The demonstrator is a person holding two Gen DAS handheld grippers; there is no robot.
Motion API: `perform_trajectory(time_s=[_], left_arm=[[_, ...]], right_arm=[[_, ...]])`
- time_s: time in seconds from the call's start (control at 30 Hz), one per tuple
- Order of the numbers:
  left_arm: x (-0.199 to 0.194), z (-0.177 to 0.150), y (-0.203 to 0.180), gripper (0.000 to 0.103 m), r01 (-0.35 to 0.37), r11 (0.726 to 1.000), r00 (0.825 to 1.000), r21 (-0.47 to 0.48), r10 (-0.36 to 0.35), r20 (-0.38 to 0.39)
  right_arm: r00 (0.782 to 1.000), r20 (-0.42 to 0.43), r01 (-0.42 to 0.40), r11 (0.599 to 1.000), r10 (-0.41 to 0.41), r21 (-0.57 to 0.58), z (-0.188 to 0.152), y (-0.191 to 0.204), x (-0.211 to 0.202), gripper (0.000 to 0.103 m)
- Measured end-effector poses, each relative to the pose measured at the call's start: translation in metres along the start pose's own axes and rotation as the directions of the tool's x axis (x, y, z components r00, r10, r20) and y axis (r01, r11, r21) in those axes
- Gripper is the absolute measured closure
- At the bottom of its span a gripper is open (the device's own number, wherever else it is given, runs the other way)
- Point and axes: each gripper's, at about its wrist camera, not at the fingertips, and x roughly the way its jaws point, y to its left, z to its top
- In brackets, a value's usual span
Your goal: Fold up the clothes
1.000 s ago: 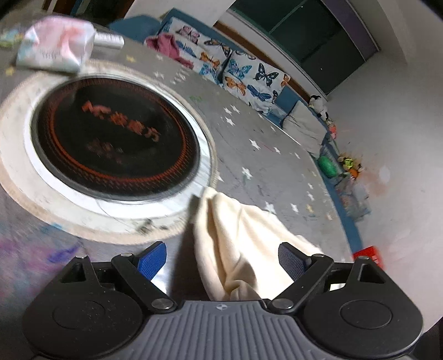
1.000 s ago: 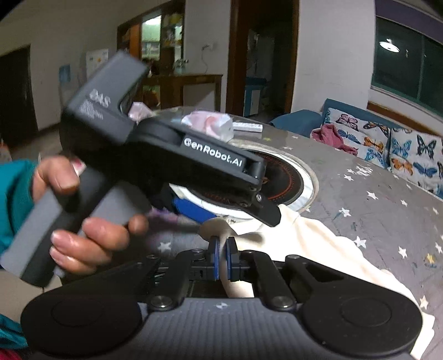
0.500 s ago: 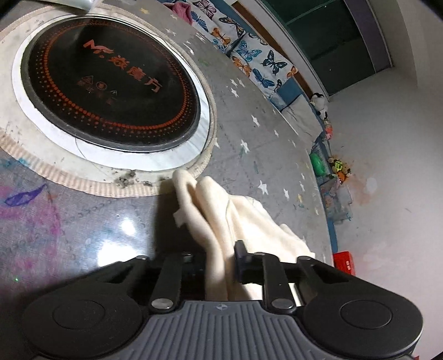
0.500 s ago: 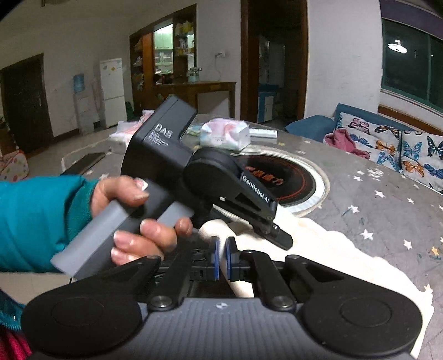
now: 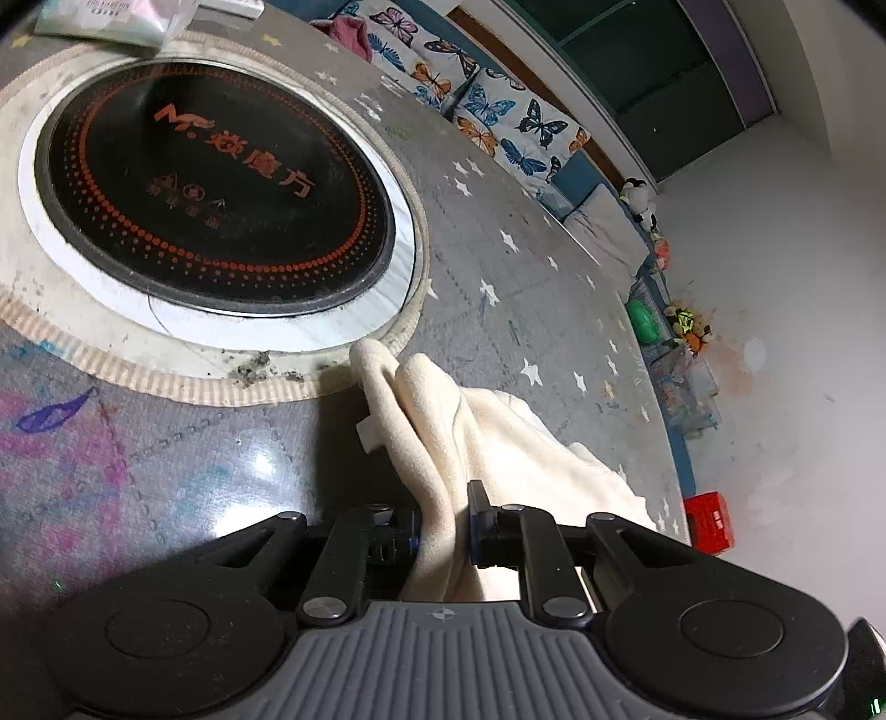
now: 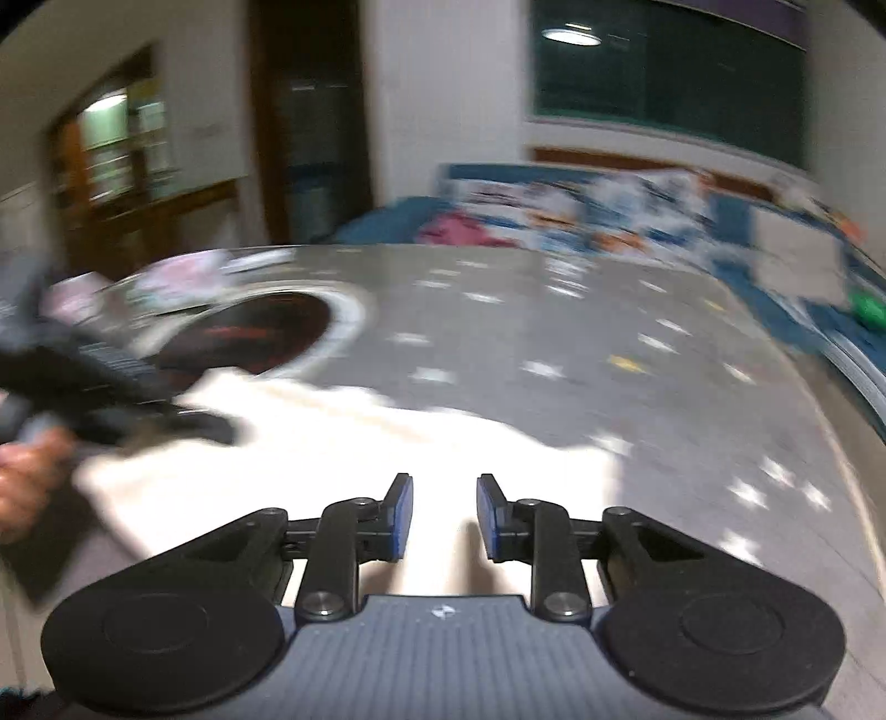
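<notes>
A cream fleece garment (image 5: 437, 426) lies bunched on the grey star-patterned table (image 5: 498, 266), its tip touching the rim of the round black cooktop (image 5: 210, 194). My left gripper (image 5: 443, 520) is shut on a fold of the garment. In the right wrist view, which is blurred, the garment (image 6: 354, 443) spreads across the table in front of my right gripper (image 6: 443, 518), which is open and empty just above the cloth. The left gripper and the hand holding it (image 6: 33, 476) show at the left edge.
A pink and white packet (image 5: 105, 22) lies beyond the cooktop. A sofa with butterfly cushions (image 5: 487, 105) stands past the table's far edge. Toys (image 5: 681, 327) and a red box (image 5: 709, 520) sit on the floor to the right.
My left gripper closed on the garment's fold and still holds it. My right gripper opened, let go of the cloth and swung to the right, away from the left gripper.
</notes>
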Motion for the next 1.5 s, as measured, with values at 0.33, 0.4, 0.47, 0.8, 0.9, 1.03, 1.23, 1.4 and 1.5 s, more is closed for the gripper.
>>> perform_trajectory(time_s=[0.33,0.4,0.47,0.8,0.9,1.03,1.23,1.4,1.5], left_arm=[[0.001,0.001,-0.004,0.087,-0.021,0.999,1.000,0.038,0.021,0.005],[0.001,0.001,-0.005,0.087,-0.025,0.999,1.000,0.044,0.024,0.007],[0.002,0.001,-0.006,0.087,-0.028,0.998,1.000,0.050,0.028,0.009],[0.002,0.002,-0.011,0.087,-0.060,0.994,0.998,0.086,0.059,0.022],[0.001,0.002,-0.015,0.087,-0.075,0.991,0.997,0.110,0.072,0.031],[-0.001,0.002,-0.021,0.087,-0.085,0.987,0.996,0.138,0.080,0.041],[0.001,0.002,-0.021,0.087,-0.106,0.982,0.994,0.159,0.100,0.045],[0.002,0.003,-0.019,0.086,-0.110,0.981,0.994,0.161,0.105,0.041],[0.002,0.003,-0.018,0.086,-0.110,0.980,0.994,0.164,0.105,0.041]], right_arm=[[0.999,-0.013,0.040,0.974,-0.038,0.224,-0.018,-0.068,0.012,0.066],[1.000,-0.015,0.023,0.970,-0.020,0.244,-0.020,-0.071,0.014,0.066],[1.000,-0.011,0.008,0.969,-0.006,0.247,-0.020,-0.069,0.017,0.067],[1.000,0.001,-0.027,0.971,0.027,0.236,-0.015,-0.057,0.013,0.091],[1.000,0.019,-0.023,0.973,0.019,0.228,-0.012,-0.054,0.007,0.091],[0.999,0.039,-0.020,0.976,0.011,0.216,-0.009,-0.050,-0.001,0.092],[1.000,0.011,-0.012,0.976,0.010,0.219,-0.011,-0.051,0.007,0.092],[1.000,-0.002,-0.016,0.969,0.017,0.245,-0.016,-0.057,0.013,0.084],[1.000,0.002,-0.018,0.968,0.018,0.251,-0.018,-0.059,0.013,0.077]])
